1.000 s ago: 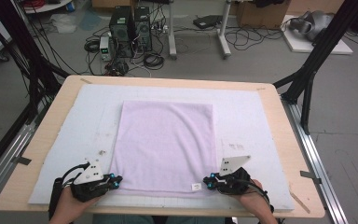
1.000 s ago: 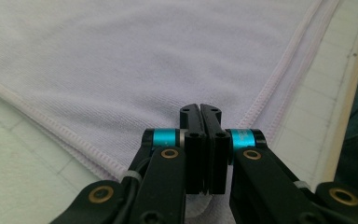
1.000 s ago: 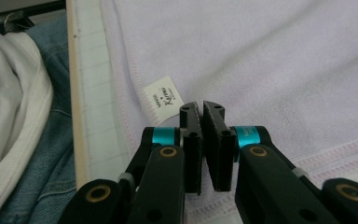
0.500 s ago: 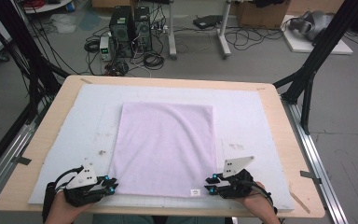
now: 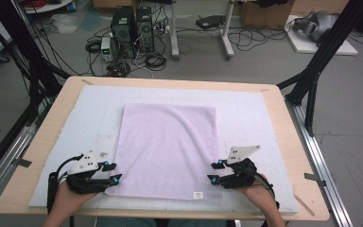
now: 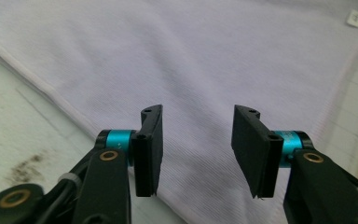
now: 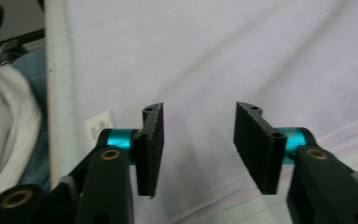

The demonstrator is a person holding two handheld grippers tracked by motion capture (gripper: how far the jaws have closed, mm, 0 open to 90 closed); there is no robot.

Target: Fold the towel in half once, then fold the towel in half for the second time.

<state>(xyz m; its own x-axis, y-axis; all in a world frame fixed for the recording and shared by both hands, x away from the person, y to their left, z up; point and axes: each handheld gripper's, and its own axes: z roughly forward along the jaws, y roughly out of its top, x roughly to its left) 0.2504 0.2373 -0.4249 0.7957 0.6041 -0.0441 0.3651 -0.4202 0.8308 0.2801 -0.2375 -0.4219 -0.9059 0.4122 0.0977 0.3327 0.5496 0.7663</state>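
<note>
The lilac towel has been let go: the jaws of the left gripper and right gripper have just been opening (nothing pinched), so the fold looks finished, lower frame.

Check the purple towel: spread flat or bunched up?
Spread flat. The purple towel lies as a smooth rectangle on the white mat, all edges straight, no bunching; whether it is doubled over, cannot tell.

towel: pale lilac, plain | mat: white, faint grid | table: light wood

Wooden table, white mat, lilac cloth
</note>
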